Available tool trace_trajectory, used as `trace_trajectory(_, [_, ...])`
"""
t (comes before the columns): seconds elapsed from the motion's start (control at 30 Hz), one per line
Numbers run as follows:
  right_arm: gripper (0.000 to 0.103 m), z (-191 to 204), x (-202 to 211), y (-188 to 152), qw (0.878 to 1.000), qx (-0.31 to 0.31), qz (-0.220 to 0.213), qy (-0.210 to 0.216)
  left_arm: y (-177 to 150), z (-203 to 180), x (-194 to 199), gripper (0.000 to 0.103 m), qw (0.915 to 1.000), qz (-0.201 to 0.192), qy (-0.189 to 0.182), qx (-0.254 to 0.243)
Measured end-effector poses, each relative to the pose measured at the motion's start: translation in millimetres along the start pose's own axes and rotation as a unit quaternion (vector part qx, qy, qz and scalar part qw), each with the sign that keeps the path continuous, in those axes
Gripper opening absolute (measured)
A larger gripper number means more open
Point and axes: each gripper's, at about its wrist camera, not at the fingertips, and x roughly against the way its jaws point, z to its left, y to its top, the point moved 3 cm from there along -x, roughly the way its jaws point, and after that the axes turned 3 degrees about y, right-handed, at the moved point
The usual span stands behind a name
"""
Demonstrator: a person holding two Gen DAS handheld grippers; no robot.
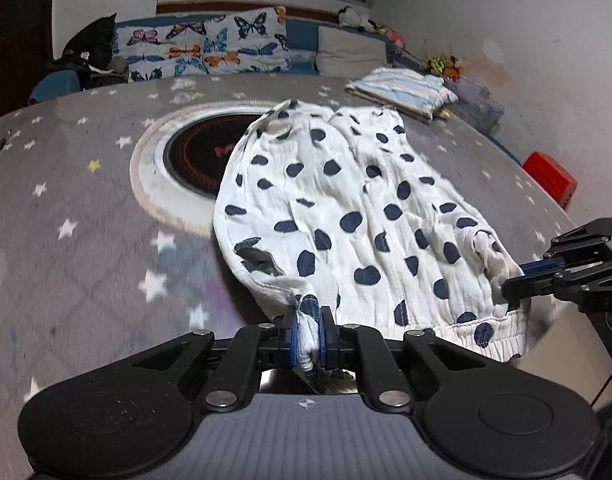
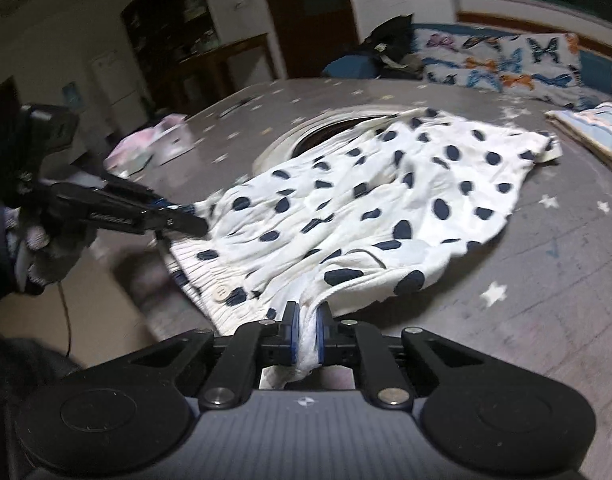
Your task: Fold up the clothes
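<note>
Left gripper (image 1: pixel 308 334): jaws clenched on bunched edge of spotted garment (image 1: pixel 345 216). Right gripper (image 2: pixel 306 334): jaws clenched on same garment's near hem, white cloth pinched between blue pads. Garment white with dark blue spots, spread on grey star-print table cover (image 1: pixel 66 216), partly over round black hotplate (image 1: pixel 198 156). Folded striped cloth (image 1: pixel 401 90) beyond, apart. Butterfly cushion (image 1: pixel 202 46) behind table.

Both views are taken close, angled down over the fingers; the spotted garment (image 1: pixel 345 208) (image 2: pixel 385 208) is shared.
</note>
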Motion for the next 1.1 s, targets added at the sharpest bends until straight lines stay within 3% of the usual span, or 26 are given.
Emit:
trace_trajectory(0.13, [0.012, 12, 4, -8, 0.999, 0.018, 0.028, 0.017, -12, 9, 4, 0.011, 0.9997, 0.019, -0.012, 0.000])
trace_trajectory(0.3, [0.021, -2, 18, -2, 0.999, 0.008, 0.026, 0.016, -9, 20, 15, 0.022, 0.9997, 0.017, -0.015, -0.009])
trace_trajectory(0.47, [0.035, -26, 34, 14, 1.000, -0.011, -0.007, -0.018, 12, 20, 28, 0.039, 0.9992, -0.014, -0.006, -0.037])
trace_trajectory(0.6, [0.037, -55, 34, 34, 0.997, -0.027, -0.041, -0.063, 32, 26, 28, 0.040, 0.9985, -0.039, 0.003, -0.040])
trace_trajectory(0.9, [0.042, -129, 10, 78, 0.986, -0.080, -0.076, -0.126, 98, 20, -22, 0.040, 0.9948, -0.079, 0.039, -0.052])
trace_trajectory(1.1, [0.044, -165, -10, 104, 0.981, -0.104, -0.091, -0.139, 143, 19, -75, 0.040, 0.9942, -0.079, 0.049, -0.054])
